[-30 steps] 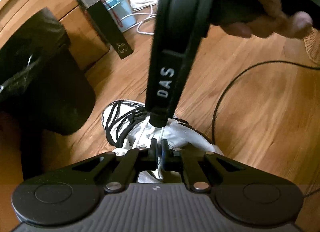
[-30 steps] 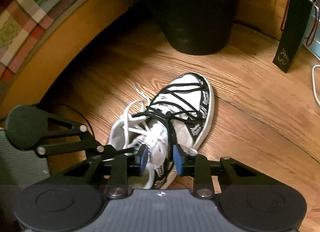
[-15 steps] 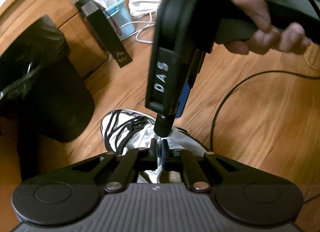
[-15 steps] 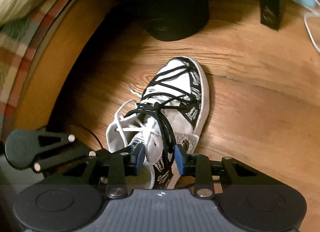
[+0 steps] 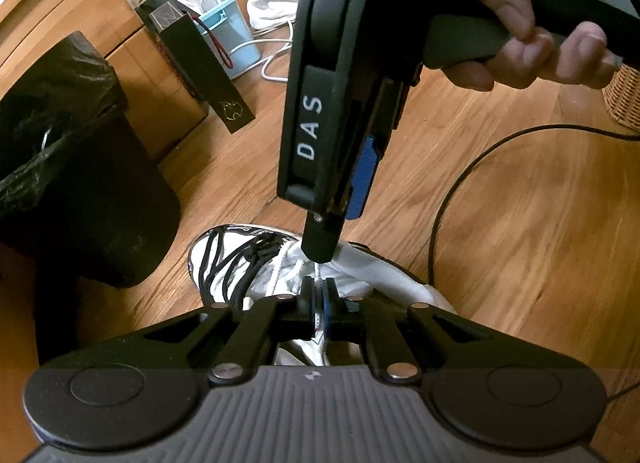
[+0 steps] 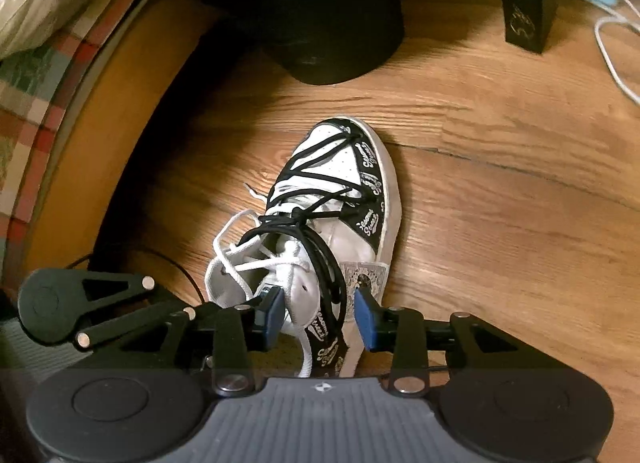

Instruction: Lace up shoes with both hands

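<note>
A white high-top shoe (image 6: 348, 191) with black laces (image 6: 316, 259) lies on the wood floor, toe pointing away. In the left wrist view, my left gripper (image 5: 319, 305) is shut on a strand of white lace (image 5: 319, 283) at the shoe's (image 5: 224, 259) ankle end. My right gripper (image 6: 320, 317) hangs over the same end and its jaws are opening. Its blue pads (image 6: 274, 313) stand either side of the tongue, with black and white laces (image 6: 256, 263) between them and nothing gripped. In the left wrist view a hand (image 5: 520, 23) holds that right gripper (image 5: 326, 241) tip-down on the shoe.
A black bin with a bag (image 5: 80, 167) stands just beyond the toe. A black paper bag (image 5: 200, 75), a blue bucket (image 5: 236, 39) and white cables lie further back. A black cable (image 5: 460, 183) loops over the floor and a wicker basket (image 5: 624, 99) is at the right. A bed frame with a plaid cover (image 6: 48, 83) curves along the left.
The right gripper has rolled about its axis and sunk slightly over the shoe, and its pads have spread wider. The left gripper has kept still, shut on the white lace.
</note>
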{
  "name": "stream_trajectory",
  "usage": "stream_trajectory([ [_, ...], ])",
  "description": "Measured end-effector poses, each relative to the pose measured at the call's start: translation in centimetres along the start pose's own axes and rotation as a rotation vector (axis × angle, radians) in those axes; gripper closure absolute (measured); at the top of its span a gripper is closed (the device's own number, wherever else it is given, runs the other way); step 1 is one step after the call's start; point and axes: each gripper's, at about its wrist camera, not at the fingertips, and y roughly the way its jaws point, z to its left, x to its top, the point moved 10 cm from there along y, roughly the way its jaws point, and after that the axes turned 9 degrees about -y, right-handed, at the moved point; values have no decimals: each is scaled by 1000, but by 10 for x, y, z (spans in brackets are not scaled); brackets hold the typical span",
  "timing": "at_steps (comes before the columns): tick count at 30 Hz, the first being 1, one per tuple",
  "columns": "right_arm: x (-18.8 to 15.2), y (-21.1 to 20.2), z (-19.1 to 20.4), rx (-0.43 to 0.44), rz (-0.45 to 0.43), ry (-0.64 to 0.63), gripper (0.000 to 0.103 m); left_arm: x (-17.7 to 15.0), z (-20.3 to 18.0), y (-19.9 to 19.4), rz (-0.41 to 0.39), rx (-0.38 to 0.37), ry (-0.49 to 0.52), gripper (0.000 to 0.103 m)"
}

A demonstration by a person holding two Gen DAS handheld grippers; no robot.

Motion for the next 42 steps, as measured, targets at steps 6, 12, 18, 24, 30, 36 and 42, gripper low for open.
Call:
stream_trajectory([
  [6,1,-1,-3,26,-4,53,61,-5,0,7,2,9,4,99],
  [12,19,-22,4,-47,-82,-36,61,-3,0,10,-3,11,-6,99],
  [18,20,-23,-2,-76,-78,-48,61,-1,-2,12,-13,14,-4,99],
  [24,20,-23,-10,-120,-99,29,61,3,0,15,-19,13,-15,99],
  [30,15,-15,-18,-26,-121,219,61,6,1,15,-28,13,-28,99],
  [36,4,-9,-20,29,-141,373,66,9,1,15,-27,11,-41,98],
  [42,2,-11,-15,52,-167,418,74,10,3,14,-24,0,-71,98],
])
